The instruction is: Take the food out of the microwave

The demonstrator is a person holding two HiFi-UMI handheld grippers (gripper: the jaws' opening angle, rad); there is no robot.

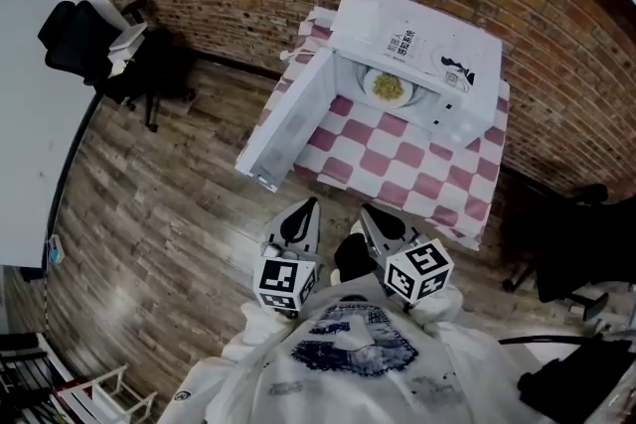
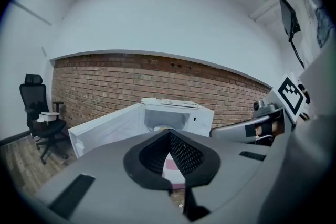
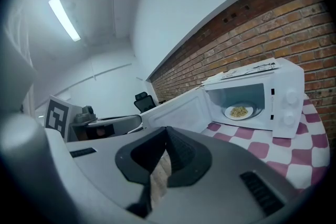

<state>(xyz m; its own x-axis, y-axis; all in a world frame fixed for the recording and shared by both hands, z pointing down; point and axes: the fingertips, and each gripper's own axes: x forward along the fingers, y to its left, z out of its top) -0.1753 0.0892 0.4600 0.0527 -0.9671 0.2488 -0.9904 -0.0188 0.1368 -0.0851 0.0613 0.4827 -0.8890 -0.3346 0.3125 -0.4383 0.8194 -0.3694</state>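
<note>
Well, the plate of food [image 1: 388, 86] sits inside the open microwave [image 1: 437, 50] on the checked surface [image 1: 397, 164], well ahead of the left tool [image 1: 307, 207] and right tool [image 1: 371, 212], both pinched closed on nothing

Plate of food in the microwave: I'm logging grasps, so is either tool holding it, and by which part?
Nothing is held. The left tool and right tool are both shut and empty; the plate of food sits inside the open microwave.

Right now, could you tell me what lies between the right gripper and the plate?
Only floor and bare checked cloth before the plate, seen in the head view.
</note>
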